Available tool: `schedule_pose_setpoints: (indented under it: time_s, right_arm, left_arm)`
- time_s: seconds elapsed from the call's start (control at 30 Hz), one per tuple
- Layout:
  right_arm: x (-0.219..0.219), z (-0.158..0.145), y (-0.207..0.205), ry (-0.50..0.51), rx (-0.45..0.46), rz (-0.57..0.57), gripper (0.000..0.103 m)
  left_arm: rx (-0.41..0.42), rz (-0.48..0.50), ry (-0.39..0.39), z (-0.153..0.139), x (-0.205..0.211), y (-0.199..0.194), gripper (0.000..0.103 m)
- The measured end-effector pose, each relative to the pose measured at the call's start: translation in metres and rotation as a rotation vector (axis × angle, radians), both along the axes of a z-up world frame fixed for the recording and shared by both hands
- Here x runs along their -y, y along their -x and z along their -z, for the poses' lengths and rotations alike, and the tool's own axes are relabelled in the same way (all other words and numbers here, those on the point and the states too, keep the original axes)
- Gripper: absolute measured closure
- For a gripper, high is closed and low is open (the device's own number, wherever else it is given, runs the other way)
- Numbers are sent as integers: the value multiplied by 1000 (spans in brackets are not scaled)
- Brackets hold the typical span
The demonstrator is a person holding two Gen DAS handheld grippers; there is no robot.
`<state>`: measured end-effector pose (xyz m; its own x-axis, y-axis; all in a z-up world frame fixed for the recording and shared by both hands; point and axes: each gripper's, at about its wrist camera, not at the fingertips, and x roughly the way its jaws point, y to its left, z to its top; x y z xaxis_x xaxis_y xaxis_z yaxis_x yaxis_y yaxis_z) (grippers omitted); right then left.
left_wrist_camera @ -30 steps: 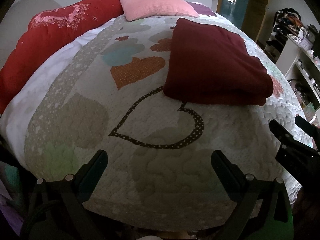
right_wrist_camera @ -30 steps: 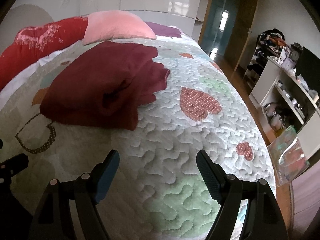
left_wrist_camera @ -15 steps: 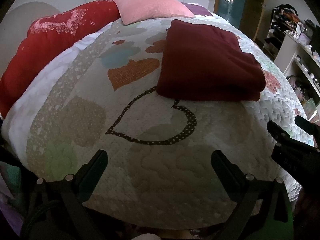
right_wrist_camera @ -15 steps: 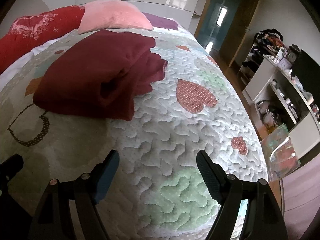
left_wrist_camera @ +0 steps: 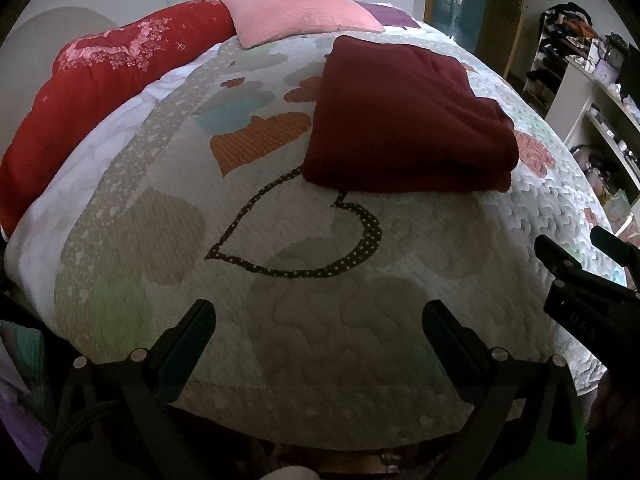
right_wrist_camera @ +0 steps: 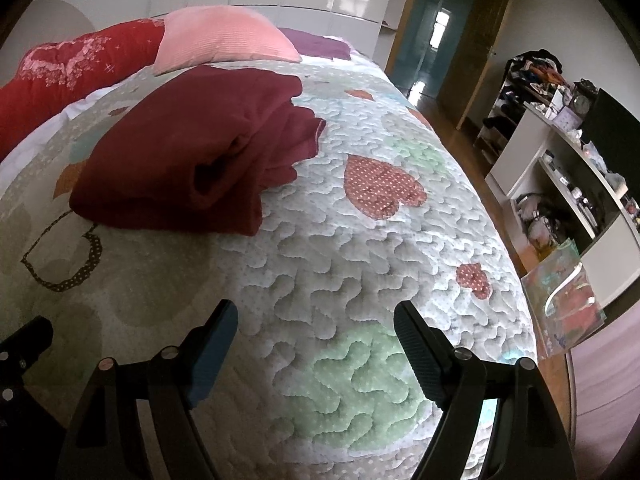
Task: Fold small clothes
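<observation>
A dark red garment (left_wrist_camera: 404,120) lies folded into a thick rectangle on the quilted bed cover (left_wrist_camera: 320,280), its layered open edges facing right (right_wrist_camera: 192,148). My left gripper (left_wrist_camera: 320,320) hangs open over the near part of the quilt, well short of the garment, with nothing between its fingers. My right gripper (right_wrist_camera: 316,320) is also open and empty, over the near right part of the quilt (right_wrist_camera: 340,260), the garment ahead and to its left. The right gripper shows at the right edge of the left wrist view (left_wrist_camera: 580,264).
A pink pillow (left_wrist_camera: 296,12) and a red bolster (left_wrist_camera: 100,76) lie at the head of the bed. White shelves (right_wrist_camera: 560,168) with clutter stand right of the bed, a plastic bag (right_wrist_camera: 564,304) near its corner. A doorway (right_wrist_camera: 432,40) is behind.
Both grippers have drawn back and risen a little from the folded garment, staying open. The garment has not moved.
</observation>
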<state>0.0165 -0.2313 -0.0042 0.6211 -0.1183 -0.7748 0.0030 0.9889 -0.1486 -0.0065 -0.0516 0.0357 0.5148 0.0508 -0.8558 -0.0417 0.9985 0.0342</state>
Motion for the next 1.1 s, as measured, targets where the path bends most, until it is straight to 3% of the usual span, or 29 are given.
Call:
schedule_pose_setpoints:
  time_s: [0.33, 0.47, 0.77, 0.9, 1.1]
  right_arm:
    - [-3, -7, 7, -11, 18, -15, 19]
    - [-4, -12, 13, -45, 37, -29, 18]
    - [-4, -46, 34, -100, 136, -41, 17]
    - [-11, -58, 40, -99, 161, -53, 16]
    - [-25, -62, 44, -84, 153, -67, 16]
  left_arm:
    - [25, 2, -23, -7, 4, 5, 0]
    - [71, -1, -61, -30, 7, 11, 0]
    - [215, 50, -53, -91, 13, 43, 0]
    - [240, 63, -31, -96, 8, 50, 0]
    - [203, 30, 24, -87, -11, 49, 0]
